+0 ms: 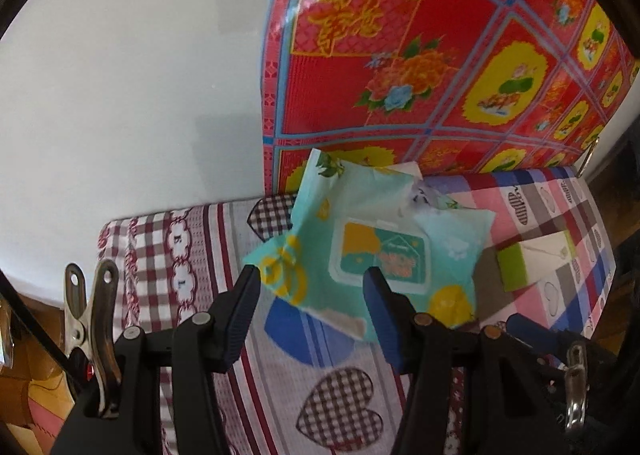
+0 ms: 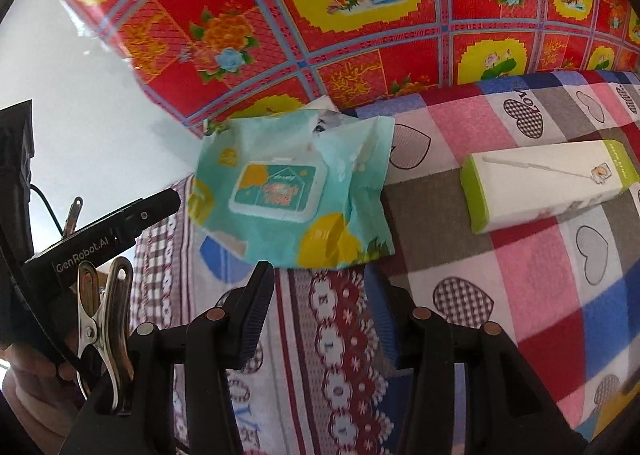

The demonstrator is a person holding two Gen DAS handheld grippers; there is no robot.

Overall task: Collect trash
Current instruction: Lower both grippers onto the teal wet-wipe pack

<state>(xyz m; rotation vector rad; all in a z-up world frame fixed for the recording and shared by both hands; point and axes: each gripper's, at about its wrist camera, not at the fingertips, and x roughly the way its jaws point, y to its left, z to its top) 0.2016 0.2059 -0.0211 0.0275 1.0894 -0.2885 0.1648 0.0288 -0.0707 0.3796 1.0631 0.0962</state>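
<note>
Left tool [image 1: 310,287]: jaws apart, nothing gripped, above the near edge of the wipes pack [image 1: 372,251].
Right tool [image 2: 318,287]: jaws apart, empty, just short of the pack.
Wipes pack: one, crumpled, flat on the surface [image 2: 480,263], lid up, long axis crosswise.
Box [image 2: 548,183]: one, right of the pack, long axis crosswise.

Crumpled teal wipes packet [image 2: 294,191] on bedspread [image 2: 520,255]
</note>
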